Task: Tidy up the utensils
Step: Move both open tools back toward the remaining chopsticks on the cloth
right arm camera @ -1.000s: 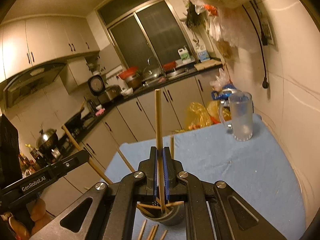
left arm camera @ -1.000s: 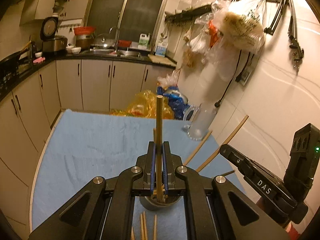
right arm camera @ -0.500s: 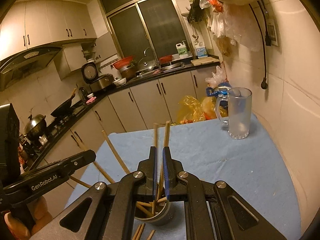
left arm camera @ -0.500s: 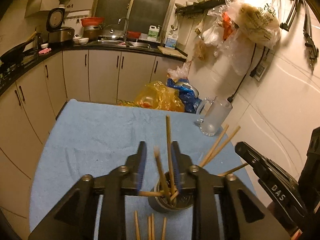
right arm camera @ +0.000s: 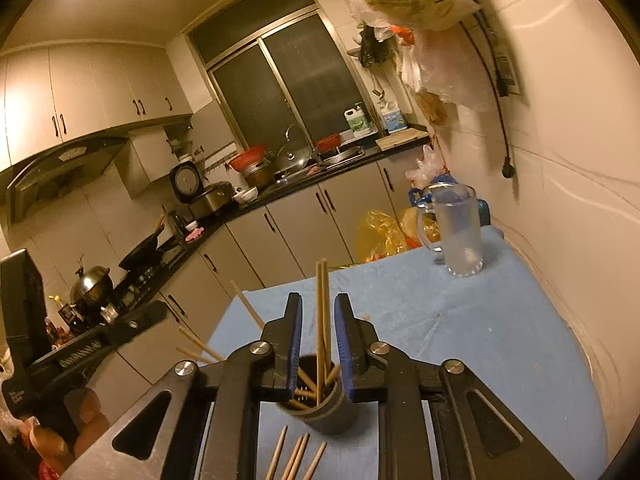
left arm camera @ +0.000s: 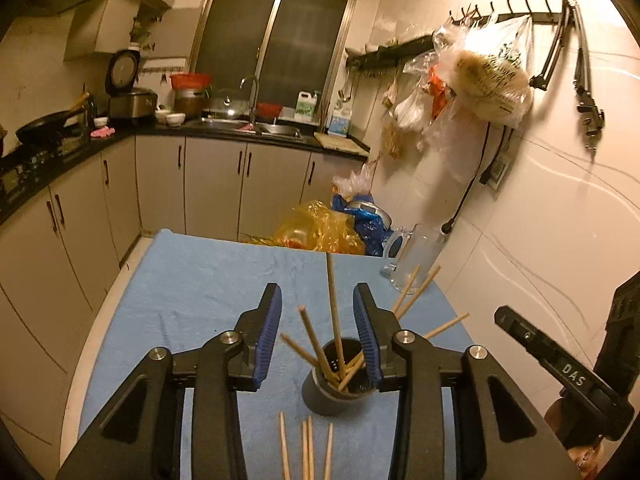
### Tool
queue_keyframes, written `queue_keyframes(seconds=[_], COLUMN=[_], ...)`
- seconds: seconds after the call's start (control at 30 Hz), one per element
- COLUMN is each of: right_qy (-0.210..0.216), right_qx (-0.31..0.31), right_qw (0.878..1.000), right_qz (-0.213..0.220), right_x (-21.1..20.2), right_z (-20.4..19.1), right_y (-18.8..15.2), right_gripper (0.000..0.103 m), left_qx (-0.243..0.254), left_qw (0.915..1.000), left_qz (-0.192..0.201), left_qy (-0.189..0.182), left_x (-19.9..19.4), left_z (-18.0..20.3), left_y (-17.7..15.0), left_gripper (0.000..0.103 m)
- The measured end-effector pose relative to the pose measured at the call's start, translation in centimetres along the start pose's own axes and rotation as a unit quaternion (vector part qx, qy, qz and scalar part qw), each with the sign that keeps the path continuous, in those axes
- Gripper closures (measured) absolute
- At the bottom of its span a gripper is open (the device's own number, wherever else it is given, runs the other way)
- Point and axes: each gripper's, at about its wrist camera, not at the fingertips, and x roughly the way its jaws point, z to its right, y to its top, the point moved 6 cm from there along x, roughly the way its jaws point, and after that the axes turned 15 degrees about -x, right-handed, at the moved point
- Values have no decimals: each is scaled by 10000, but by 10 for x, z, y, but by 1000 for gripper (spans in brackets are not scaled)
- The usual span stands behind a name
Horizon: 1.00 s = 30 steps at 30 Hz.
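Left gripper [left arm camera: 316, 330]: lower centre of its frame; jaws spread wide, nothing held; the blue pads flank the upright chopsticks without touching them, as far as the view shows.
Right gripper [right arm camera: 318, 340]: lower centre of its frame; jaws parted more narrowly, nothing clamped; two upright chopsticks [right arm camera: 322, 320] stand in the gap, contact not evident.
Utensil holder [left arm camera: 338, 394]: dark cylinder, just below and beyond both sets of fingertips, lower centre; several chopsticks inside, leaning at mixed angles.
Loose chopsticks [left arm camera: 306, 452]: four lie on the blue table cloth [left arm camera: 192, 280] at the bottom edge, just in front of the holder.
Step in hand (judgement): release into the holder looks complete; lift each gripper straight up so the pads do not snag the leaning sticks or tip the holder, then go for the loose four.
Glass mug [right arm camera: 456, 232]: right of centre, well apart.
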Motion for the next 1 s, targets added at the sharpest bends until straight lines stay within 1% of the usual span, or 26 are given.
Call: queue_keyframes(seconds=[0.23, 0.4, 0.57, 0.7, 0.73, 0.8, 0.87, 1.0], right_qy=[57, 132, 236, 337, 359, 415, 433, 486], right_qx=[172, 213, 170, 184, 215, 251, 206, 173], right_qw=[9991, 9970, 9929, 9867, 9852, 9820, 9802, 9784], right_qz=[-389, -738, -1155, -1579, -1662, -1825, -1922, -2004], right_x=[-7, -3, 4, 15, 18, 22, 24, 25], right_z=[2, -1, -10, -19, -21, -23, -26, -29], right_y=[-42, -75, -116, -155, -164, -179, -191, -199], right_gripper=[84, 84, 84, 84, 84, 84, 84, 84], left_qx=[-50, -112, -304, -509, -545, -562, -525, -461], left_qw=[10000, 9997, 9973, 9920, 9898, 9868, 9848, 9803], left_qz=[7, -181, -574, -1019, -1186, -1389, -1504, -1770], left_qy=[37, 136, 347, 545, 567, 620, 691, 744], left_x=[-31, -36, -25, -10, -5, 1, 6, 20], left_z=[-14, -32, -63, -90, -95, -100, -100, -100], left_y=[-29, -56, -91, -124, -135, -150, -161, -178], left_gripper=[64, 63, 63, 63, 63, 63, 63, 63])
